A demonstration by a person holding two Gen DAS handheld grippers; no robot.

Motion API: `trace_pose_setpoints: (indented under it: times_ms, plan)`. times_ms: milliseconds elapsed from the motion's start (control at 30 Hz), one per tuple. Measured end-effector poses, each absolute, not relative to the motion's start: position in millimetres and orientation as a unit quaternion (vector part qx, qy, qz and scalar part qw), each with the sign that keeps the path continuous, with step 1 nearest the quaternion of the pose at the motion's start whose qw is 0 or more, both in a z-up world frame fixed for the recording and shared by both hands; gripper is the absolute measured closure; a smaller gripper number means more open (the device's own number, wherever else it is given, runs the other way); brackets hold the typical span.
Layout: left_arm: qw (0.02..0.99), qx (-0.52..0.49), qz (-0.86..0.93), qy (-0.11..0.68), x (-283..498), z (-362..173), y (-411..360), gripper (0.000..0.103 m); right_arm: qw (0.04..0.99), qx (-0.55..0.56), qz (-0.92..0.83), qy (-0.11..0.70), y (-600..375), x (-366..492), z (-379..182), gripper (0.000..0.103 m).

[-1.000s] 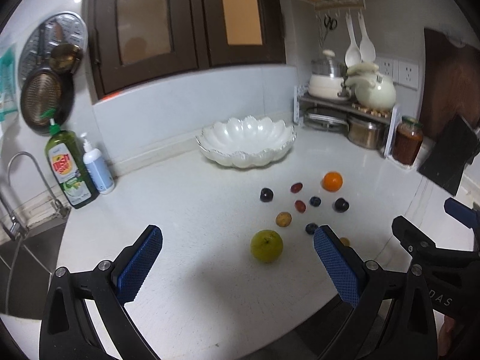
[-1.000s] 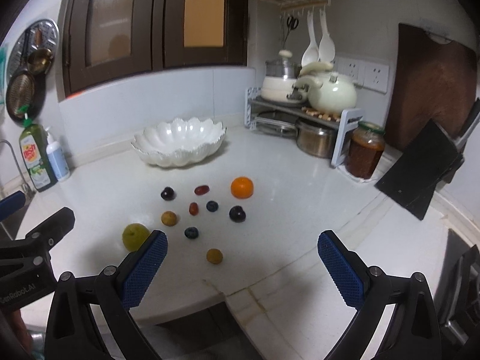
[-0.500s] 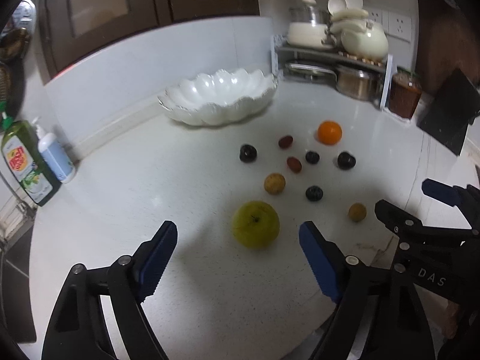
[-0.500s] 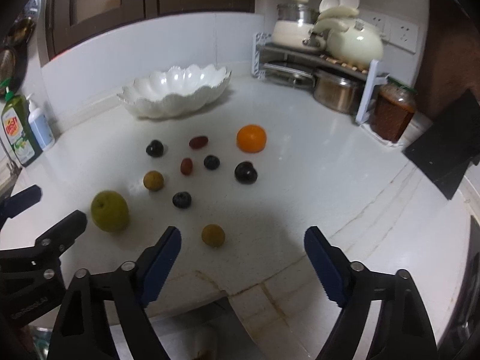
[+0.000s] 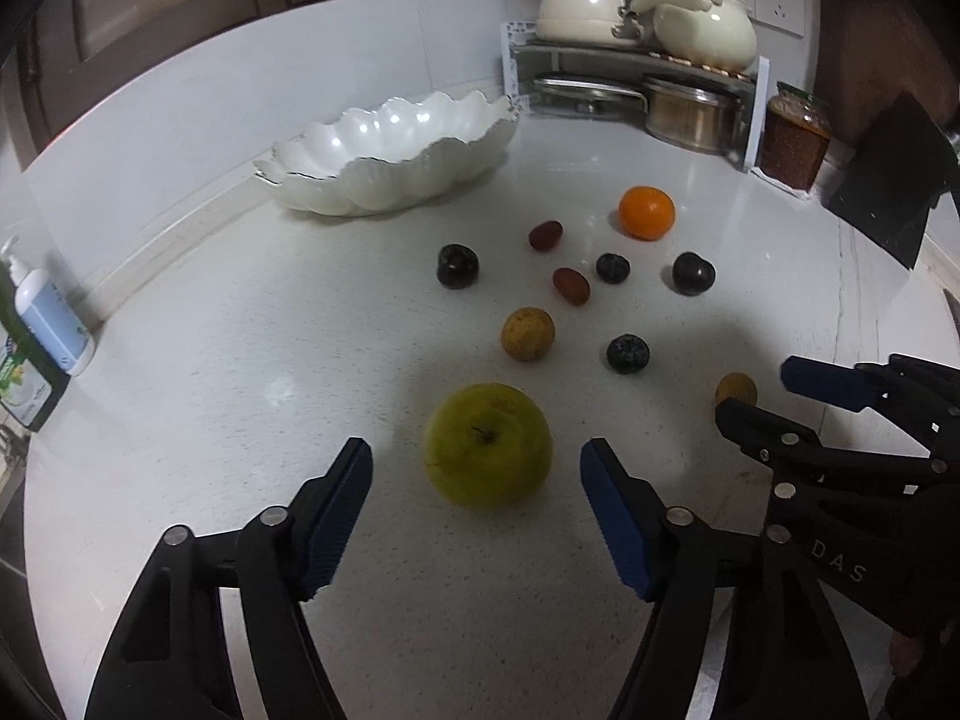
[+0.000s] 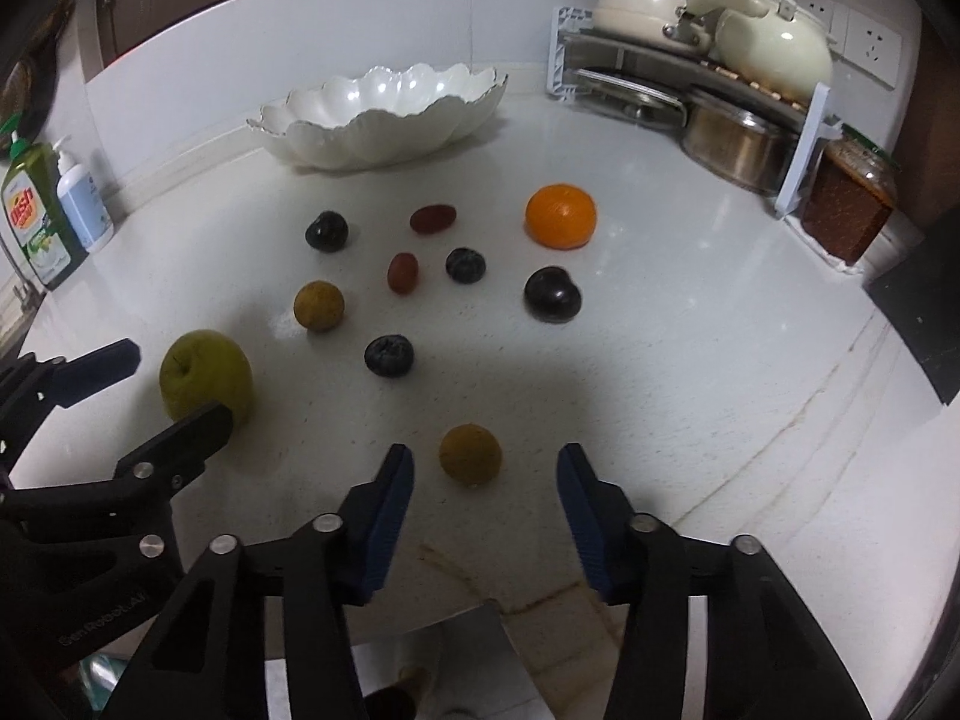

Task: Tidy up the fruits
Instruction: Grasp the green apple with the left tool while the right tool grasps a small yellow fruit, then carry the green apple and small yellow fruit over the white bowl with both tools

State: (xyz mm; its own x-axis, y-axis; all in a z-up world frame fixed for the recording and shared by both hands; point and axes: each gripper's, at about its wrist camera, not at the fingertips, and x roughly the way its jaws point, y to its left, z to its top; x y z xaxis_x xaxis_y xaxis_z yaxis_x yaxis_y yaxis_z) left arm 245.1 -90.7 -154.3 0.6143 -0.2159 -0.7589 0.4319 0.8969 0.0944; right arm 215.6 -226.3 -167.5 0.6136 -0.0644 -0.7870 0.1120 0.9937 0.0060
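Several fruits lie loose on the white counter [image 5: 240,360]. My left gripper [image 5: 477,474] is open, its jaws on either side of a green apple [image 5: 487,445], not touching it. My right gripper [image 6: 485,474] is open around a small brown round fruit [image 6: 470,453]. Farther off lie an orange [image 5: 647,212], dark plums [image 5: 457,265], red grapes [image 5: 570,285], blueberries [image 5: 627,353] and another brown fruit [image 5: 527,333]. A white scalloped bowl [image 5: 390,150] stands empty at the back. The apple also shows in the right wrist view [image 6: 205,375].
A rack with pots and a teapot [image 5: 654,60] and a jar [image 5: 795,141] stand at the back right. Soap bottles [image 6: 54,204] stand at the left by the sink. A dark board [image 5: 888,174] leans at the right. The counter edge is just below the right gripper.
Both grippers have moved forward and down toward the counter. The left now brackets the green apple and the right brackets the small brown fruit. Both jaws have narrowed somewhat.
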Motion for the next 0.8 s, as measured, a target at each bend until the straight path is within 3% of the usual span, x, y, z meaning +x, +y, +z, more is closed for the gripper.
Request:
trace_pose_setpoints:
  times_ms: [167, 400, 800]
  plan:
    - [0.881, 0.134, -0.194, 0.41, 252.0, -160.6, -92.8, 0.039, 0.894, 0.029, -0.051, 0.444, -223.9, 219.8, -171.7, 0.061]
    - [0.874, 0.136, -0.21, 0.417, 259.1, -165.7, -96.7, 0.055, 0.889, 0.035, -0.054, 0.454, -224.0, 226.4, -176.3, 0.077]
    - [0.867, 0.121, -0.249, 0.413, 266.8, -155.8, -94.3, 0.055, 0.895, 0.045, -0.074, 0.438, -217.7, 223.4, -163.5, 0.078]
